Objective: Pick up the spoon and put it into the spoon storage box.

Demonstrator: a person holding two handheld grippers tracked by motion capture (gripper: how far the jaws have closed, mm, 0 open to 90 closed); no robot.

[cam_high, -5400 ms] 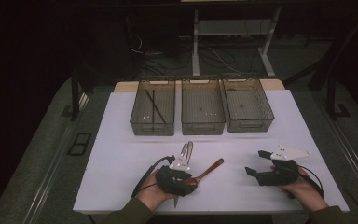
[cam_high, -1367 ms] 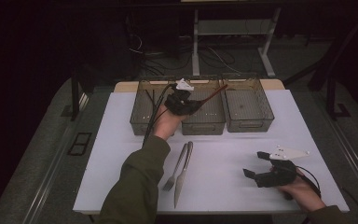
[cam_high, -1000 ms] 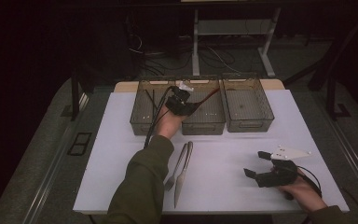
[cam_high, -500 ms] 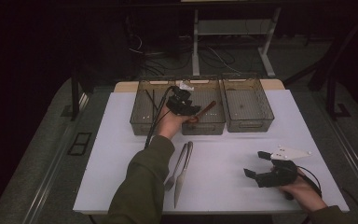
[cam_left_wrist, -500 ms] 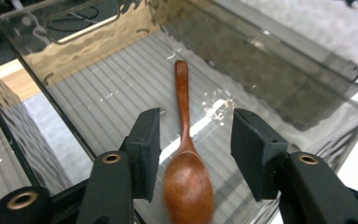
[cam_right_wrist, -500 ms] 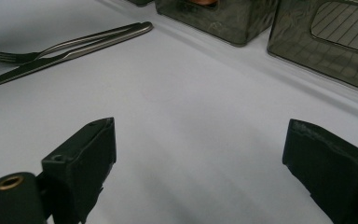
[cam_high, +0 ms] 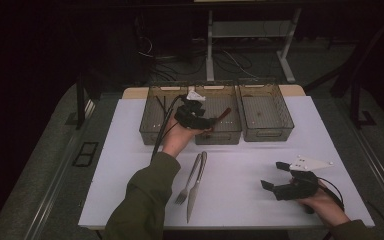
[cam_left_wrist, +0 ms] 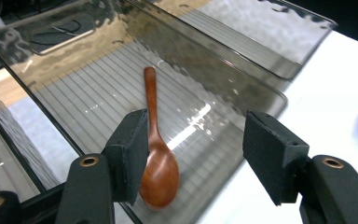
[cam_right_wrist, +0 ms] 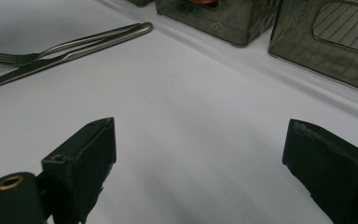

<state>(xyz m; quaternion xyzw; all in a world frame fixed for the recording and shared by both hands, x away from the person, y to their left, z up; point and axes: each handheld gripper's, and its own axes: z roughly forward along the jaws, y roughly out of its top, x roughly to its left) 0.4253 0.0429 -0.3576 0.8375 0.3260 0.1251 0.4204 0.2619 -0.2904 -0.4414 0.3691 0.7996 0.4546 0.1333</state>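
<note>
A brown wooden spoon [cam_left_wrist: 157,173] lies in the middle clear bin [cam_high: 218,136], its handle pointing to the far end. My left gripper [cam_left_wrist: 196,140] hovers over the bin's near wall. Its jaws have just been opening and stand apart, with the spoon's bowl close by the left pad [cam_left_wrist: 133,149] but not pinched. In the high view the left gripper [cam_high: 200,120] sits at that bin's near left corner, beside the spoon [cam_high: 224,114]. My right gripper [cam_high: 272,175] rests open on the white table at the near right, and nothing lies between its wide-set jaws [cam_right_wrist: 205,149].
A steel fork [cam_high: 189,182] and knife [cam_high: 196,190] lie side by side on the white tabletop [cam_high: 130,165], near the middle. A left bin [cam_high: 152,132] holds thin dark sticks. A right bin [cam_high: 267,132] stands beside the middle one.
The left hand carried the spoon from the table to the middle bin, then its jaws opened and left the spoon there. The hand has drawn back a little. The right gripper has not moved.
</note>
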